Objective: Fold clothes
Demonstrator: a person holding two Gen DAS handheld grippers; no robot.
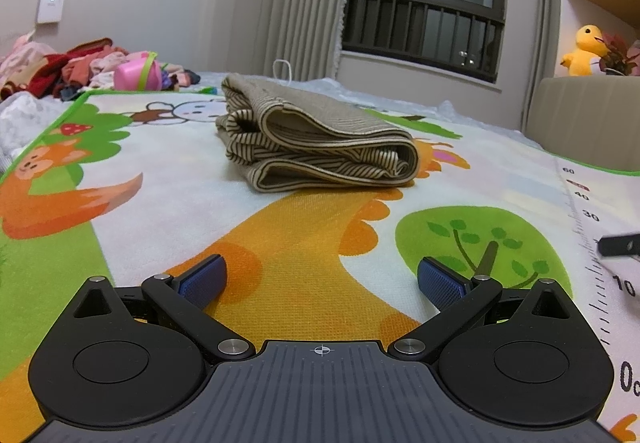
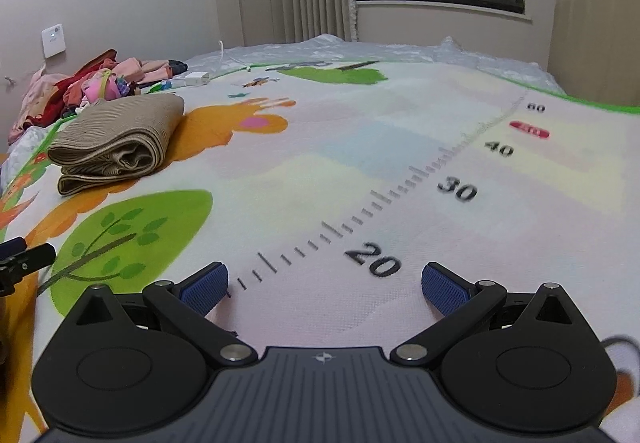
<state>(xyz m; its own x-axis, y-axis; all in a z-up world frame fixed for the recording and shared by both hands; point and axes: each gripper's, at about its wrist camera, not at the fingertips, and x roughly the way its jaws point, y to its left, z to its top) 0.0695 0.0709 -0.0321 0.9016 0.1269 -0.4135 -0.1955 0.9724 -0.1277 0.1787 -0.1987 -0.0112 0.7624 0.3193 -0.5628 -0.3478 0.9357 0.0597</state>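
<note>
Ahead of the left gripper (image 1: pixel 322 279), fingers wide and empty, the folded striped garment (image 1: pixel 316 139) sits on the play mat (image 1: pixel 280 283); layered open edges show. Next piece likely comes from the clothes pile (image 1: pixel 80 67) behind it.

Right view: right gripper (image 2: pixel 324 283) wide, empty, garment far left; only here the white charger (image 2: pixel 195 78) shows.

Support surface: a bed covered by a cartoon-print play mat (image 1: pixel 172 183) with green border, orange animals, green trees and a printed ruler scale (image 2: pixel 400 195) along one side. On the mat: a folded striped beige garment (image 1: pixel 316 139), multi-layer, lying flat. Beyond the mat's far corner, on the bedding: an unsorted pile of pink and red clothes (image 1: pixel 80 67); a white charger block (image 2: pixel 196 77) with cable.
</note>
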